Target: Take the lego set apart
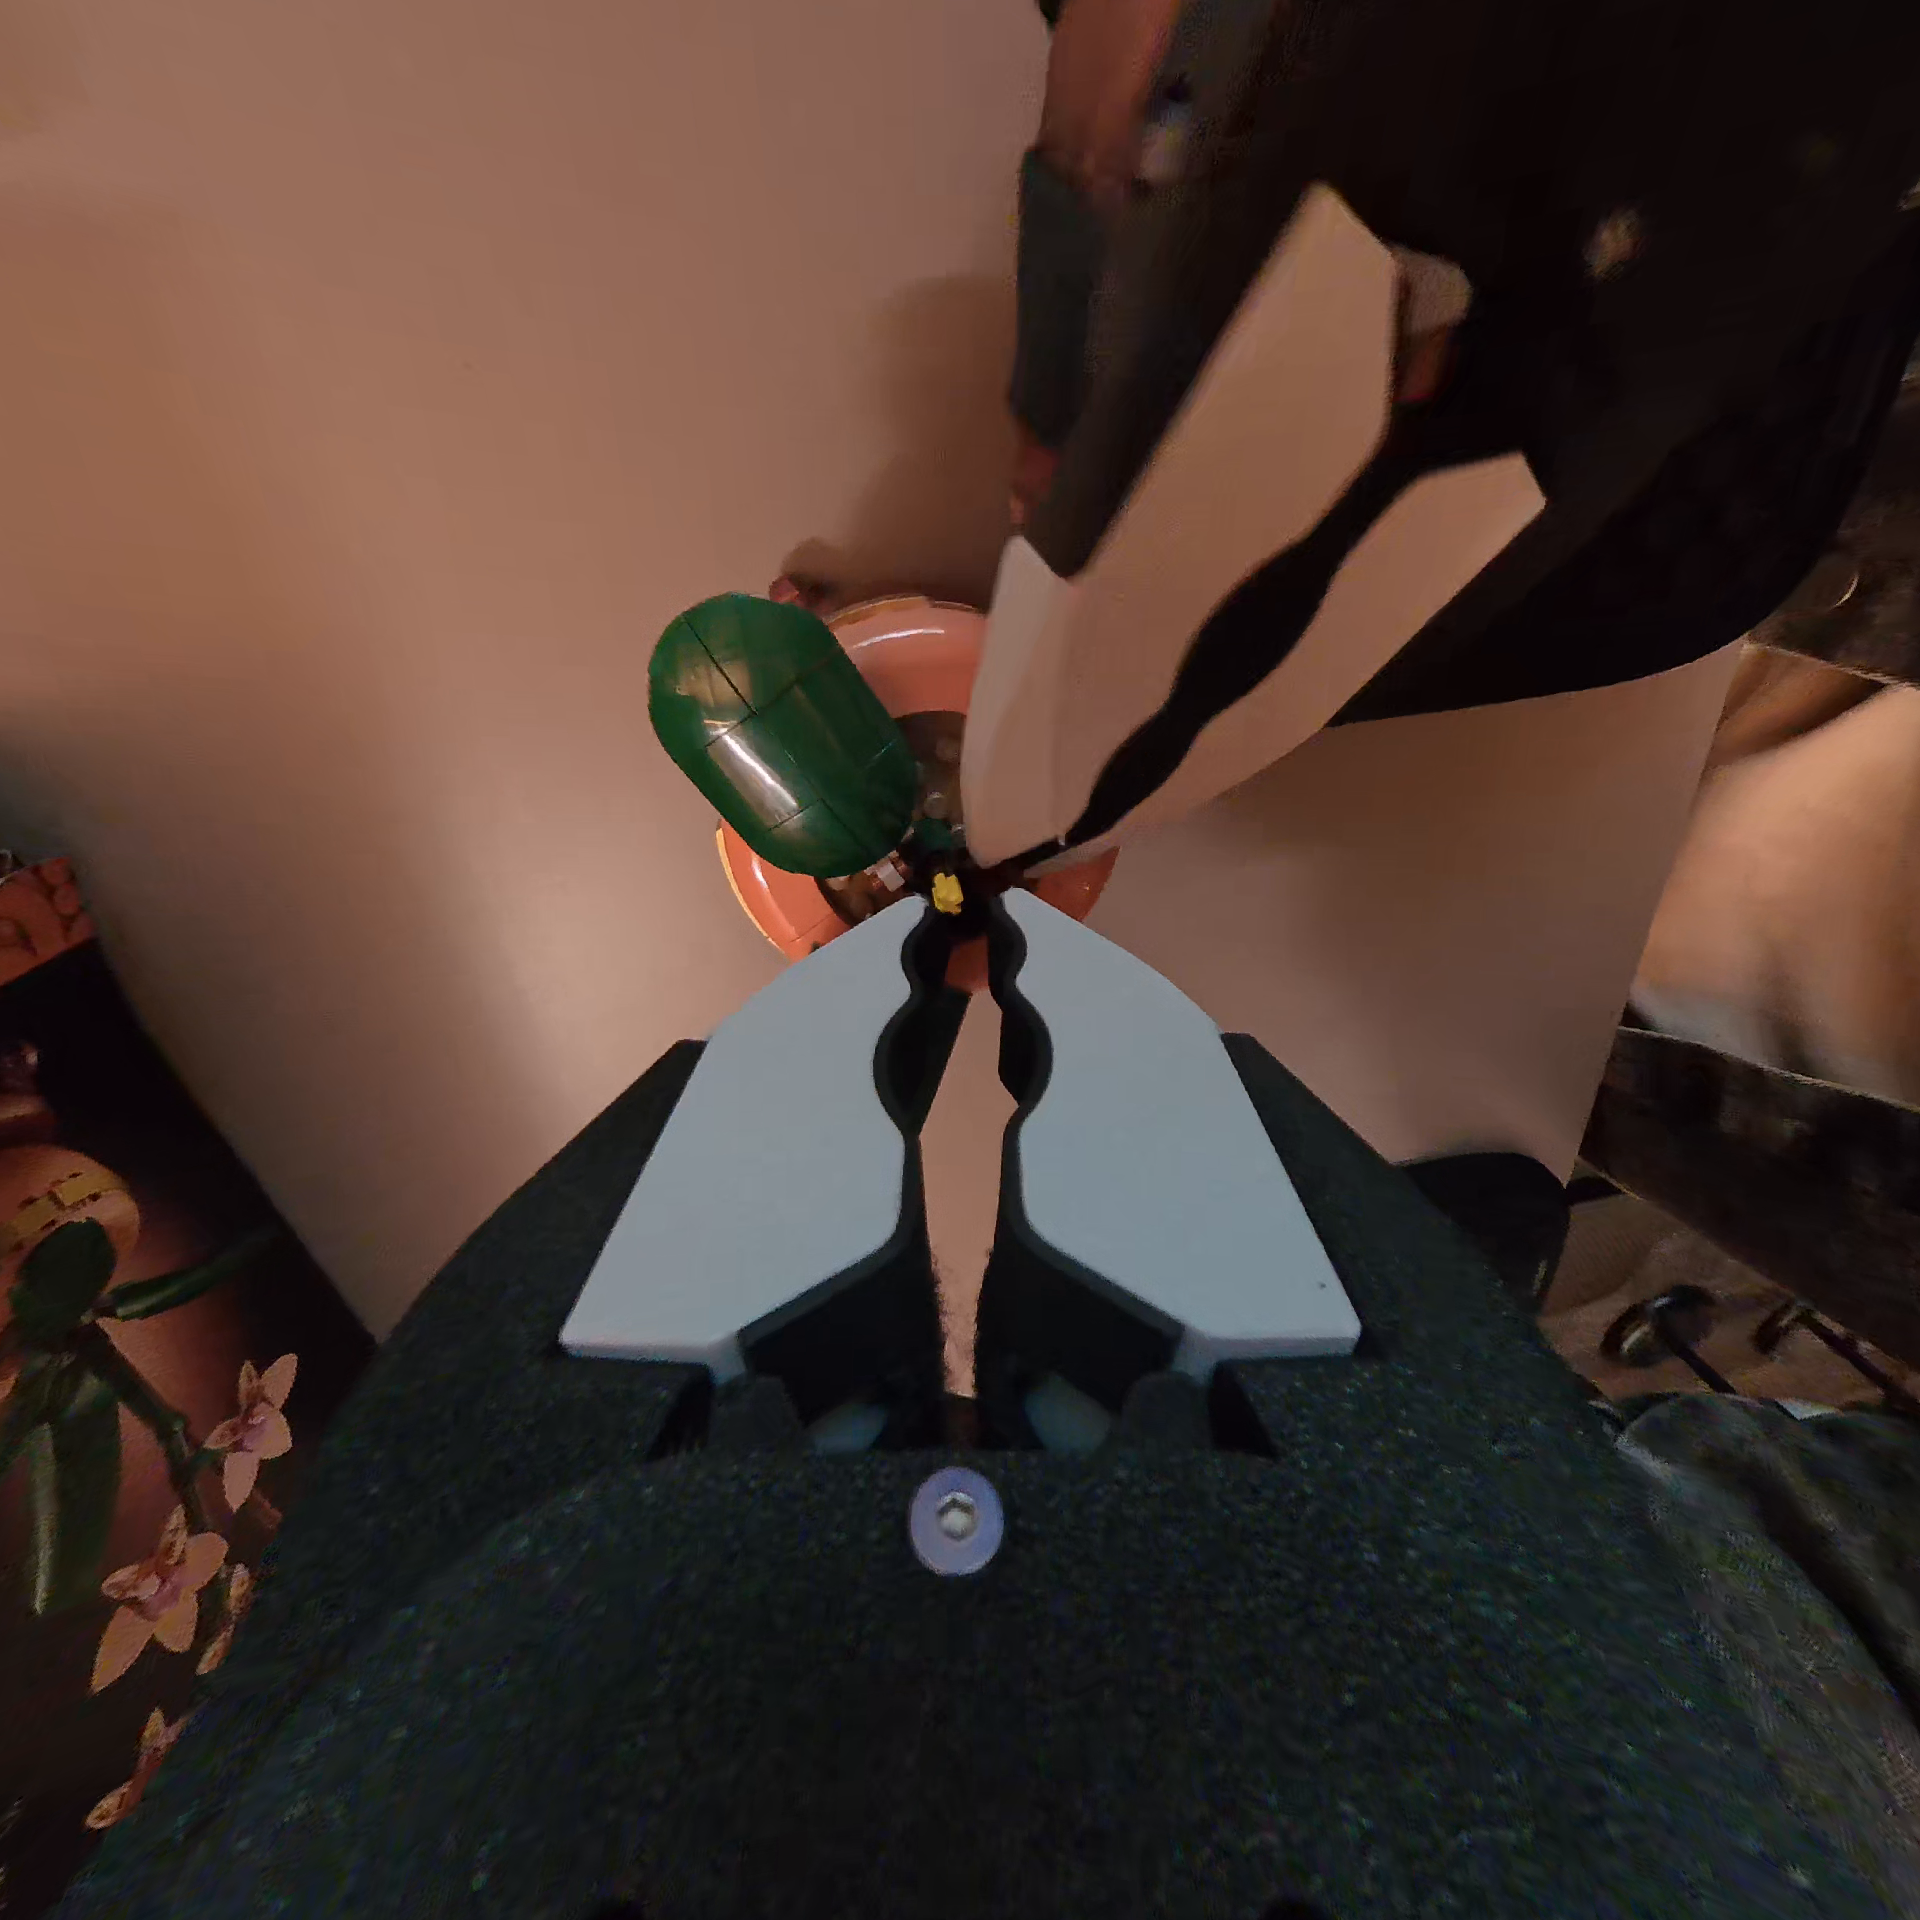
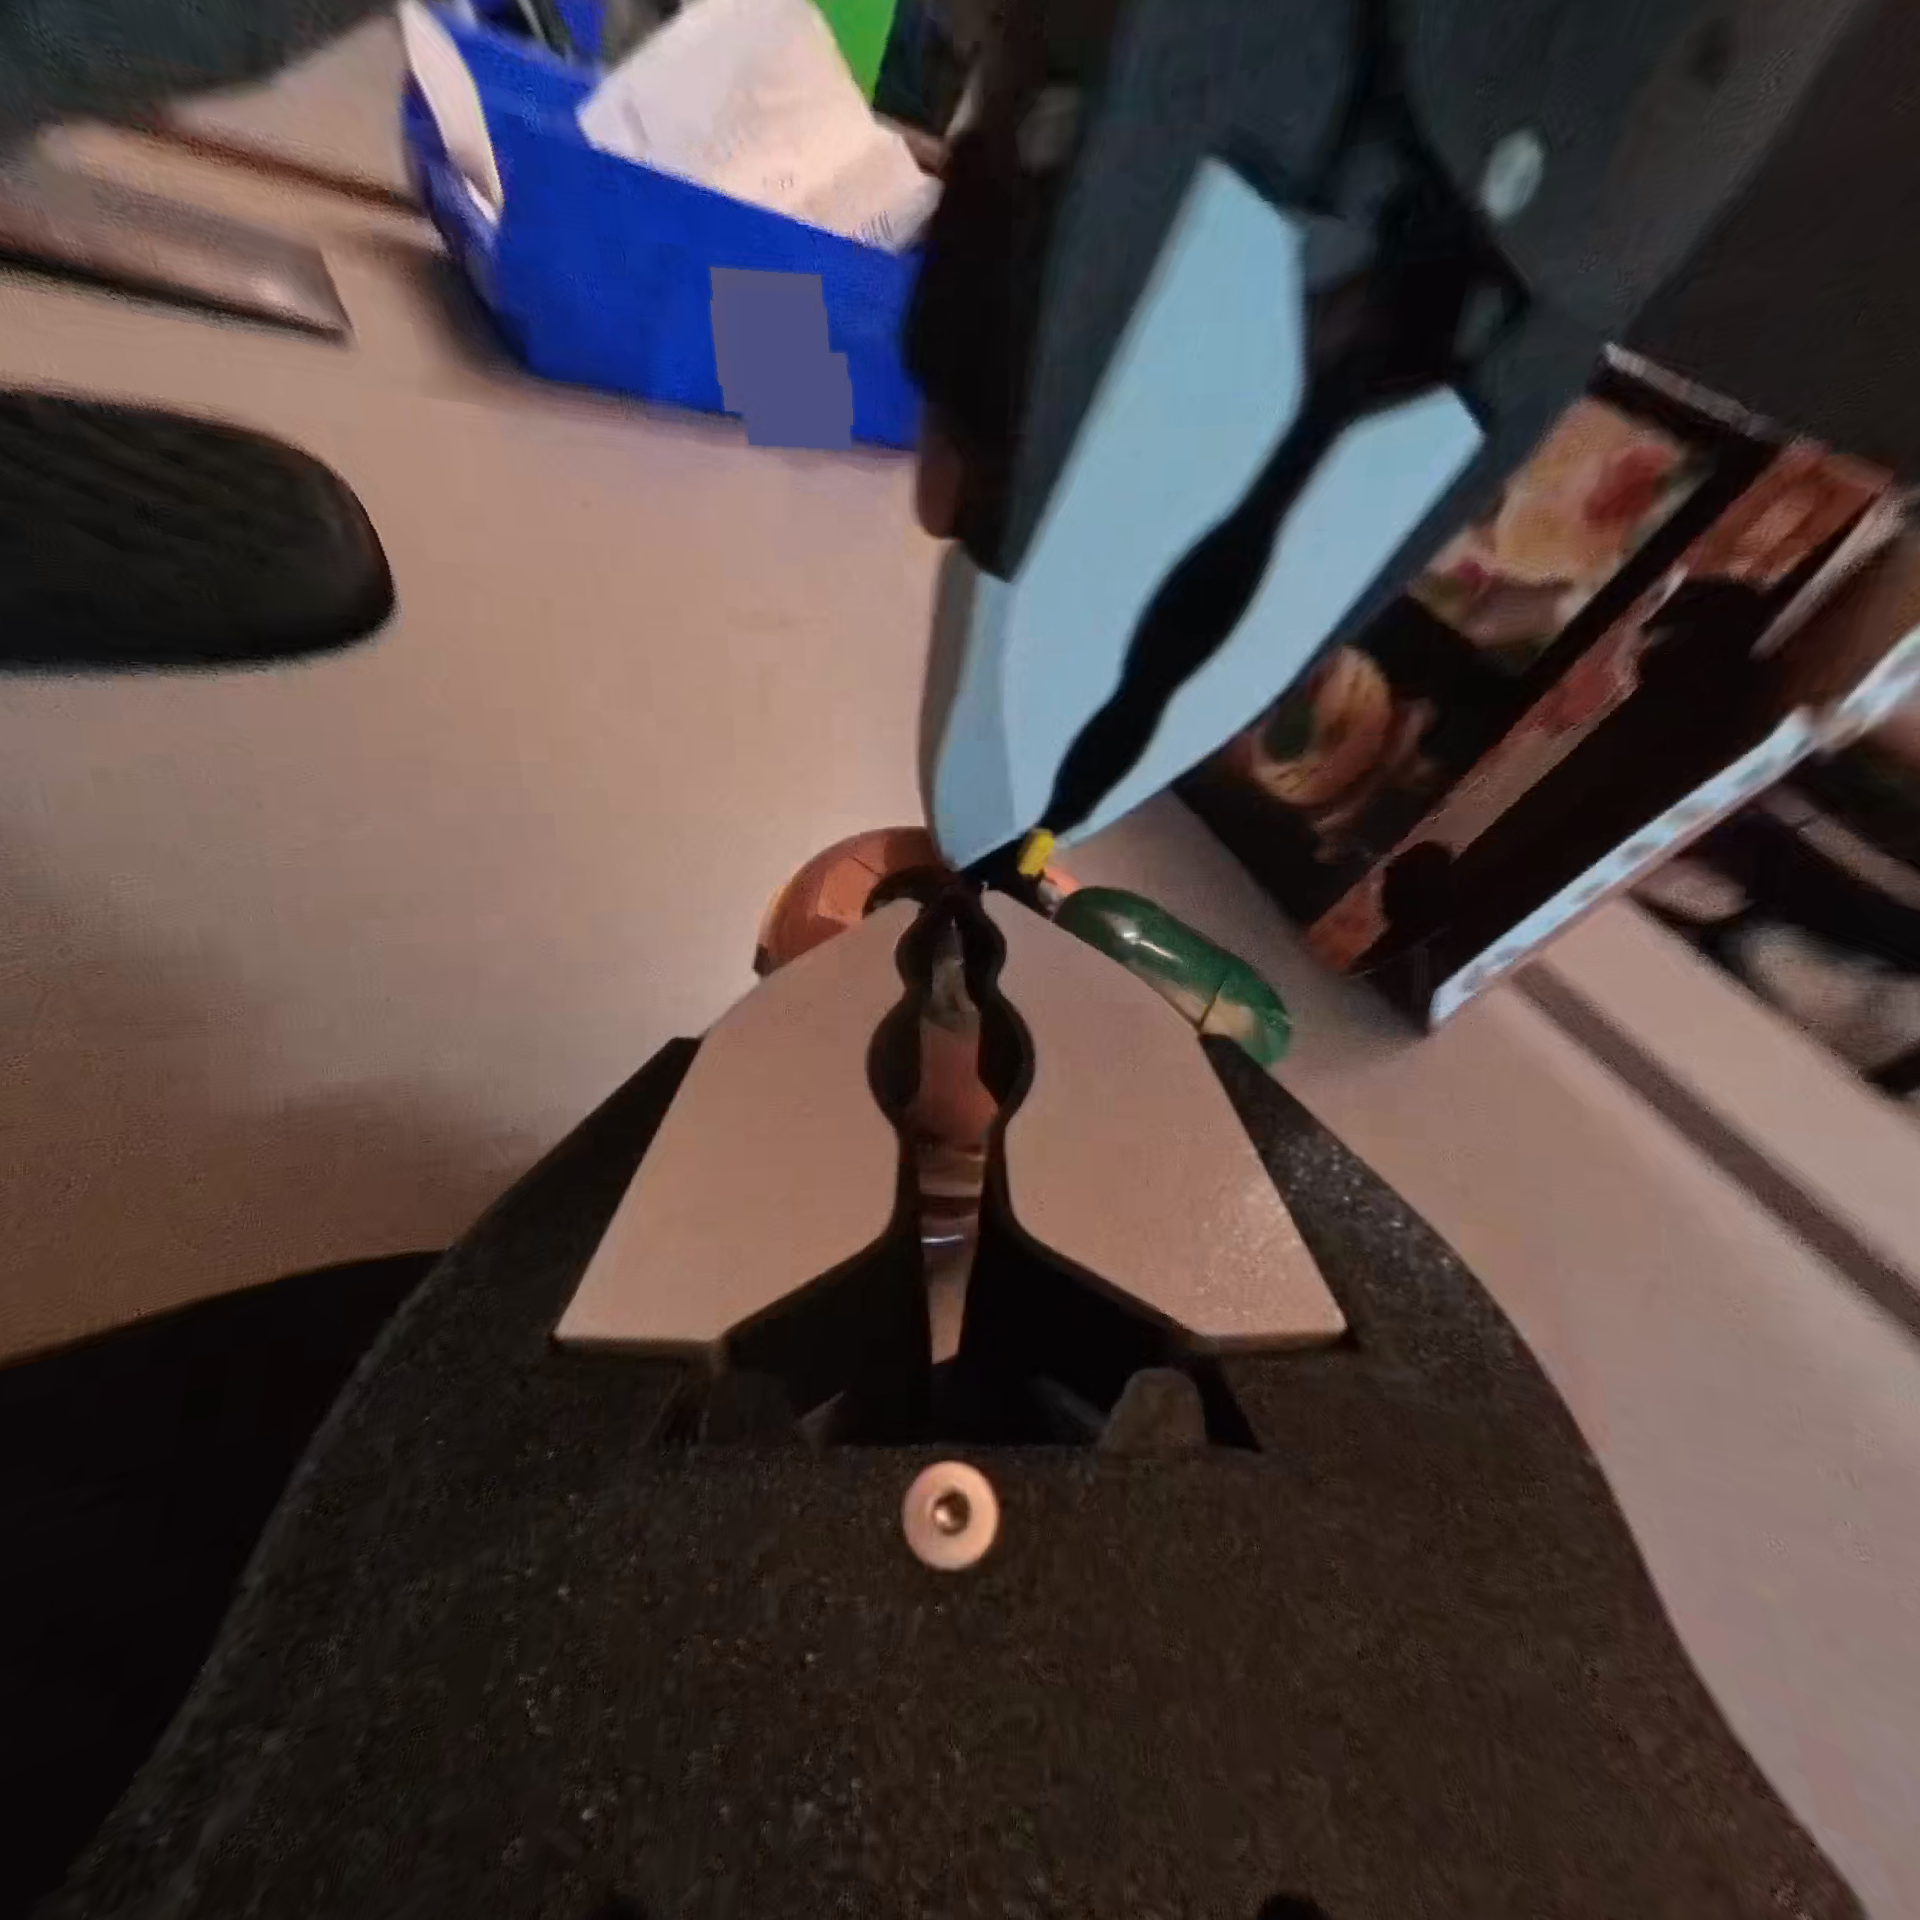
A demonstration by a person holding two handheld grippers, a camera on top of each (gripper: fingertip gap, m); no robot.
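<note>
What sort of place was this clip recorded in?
Probably a home or office desk, not a lab: a pale tabletop, a blue bin stuffed with papers, and the printed set box standing beside the build.

Left gripper (image 1: 961, 914): fingertips pinched on the small dark stem piece (image 1: 940, 868)
Right gripper (image 1: 997, 857): reaches in from upper right, tips nipped together just beyond
Green leaf (image 1: 779, 743): ahead-left, joined to the stem
Terracotta pot (image 1: 904, 665): behind both tips
</note>
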